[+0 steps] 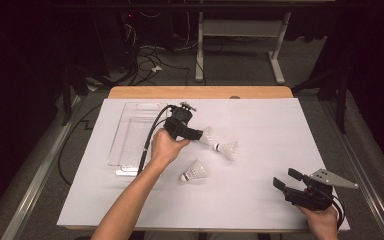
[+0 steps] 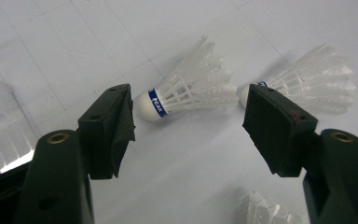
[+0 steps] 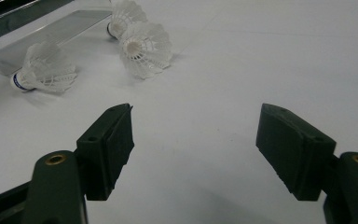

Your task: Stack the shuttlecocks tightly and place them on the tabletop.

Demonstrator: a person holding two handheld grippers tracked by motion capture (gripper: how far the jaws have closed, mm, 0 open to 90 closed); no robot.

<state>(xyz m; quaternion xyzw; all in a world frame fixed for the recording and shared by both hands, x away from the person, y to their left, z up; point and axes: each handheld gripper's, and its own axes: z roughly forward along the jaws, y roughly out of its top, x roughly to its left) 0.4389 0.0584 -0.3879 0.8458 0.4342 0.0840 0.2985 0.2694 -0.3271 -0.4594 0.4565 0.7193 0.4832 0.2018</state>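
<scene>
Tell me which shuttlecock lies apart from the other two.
The shuttlecock nearest the person, lying alone on the white table; the other pair lies together by the open left gripper.

Dark room, grey carpet floor (image 1: 240, 65), white desk frame (image 1: 240, 30), tangled cables (image 1: 147, 60)

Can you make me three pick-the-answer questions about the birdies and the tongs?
1. Where is the clear tray?
A. left of the birdies
B. right of them
C. on the floor

2. How many birdies lie on the table?
A. one
B. three
C. five

3. What are the left tongs doing?
A. squeezing a birdie
C. open above a birdie
B. lying flat on the table

Answers: 1 A, the high view shows it left. 2 B, three lie there. 3 C, the jaws stand apart over a blue-banded birdie.
</scene>
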